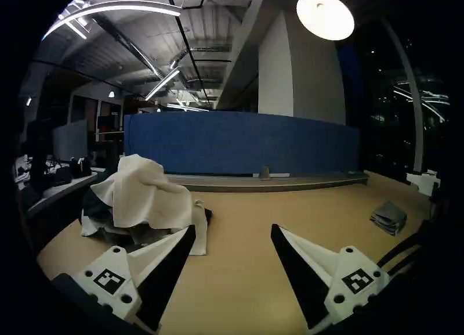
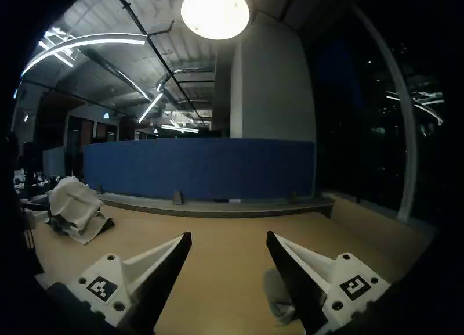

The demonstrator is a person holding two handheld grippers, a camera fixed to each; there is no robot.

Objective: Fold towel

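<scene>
Far left in the left gripper view: towel heap [image 1: 145, 198] on the worktop [image 1: 243, 271], with a cream towel [image 1: 142, 190] draped loose and unfolded over darker cloth, near the worktop's left edge. Just in front of the heap, left gripper [image 1: 232, 227], jaws spread wide, clamping nothing. Overlaps the heap's near corner with its left fingertip; contact impossible to tell. Bare wood between the two fingers. Behind, along the worktop's far edge, blue partition [image 1: 243, 143], with a small grey object [image 1: 264, 172] standing at its foot. Higher up and to the right, round lamp [image 1: 325, 15], lit. Far right, folded grey towel [image 1: 388, 217], flat on the worktop, well apart from the heap. In the right gripper view, again from the left: towel heap [image 2: 72, 210] on the worktop [image 2: 226, 248] near the left edge, cream cloth on top, small and well apart from the fingers. Behind it and across the middle, blue partition [image 2: 197, 169]. At the top, round lamp [image 2: 214, 13], bright. Low in the centre, right gripper [image 2: 228, 235], likewise wide open, gripping nothing, over bare wood. Low beside its right finger, grey cloth [image 2: 275, 300], partly hidden behind that finger; touching or not, cannot tell.
</scene>
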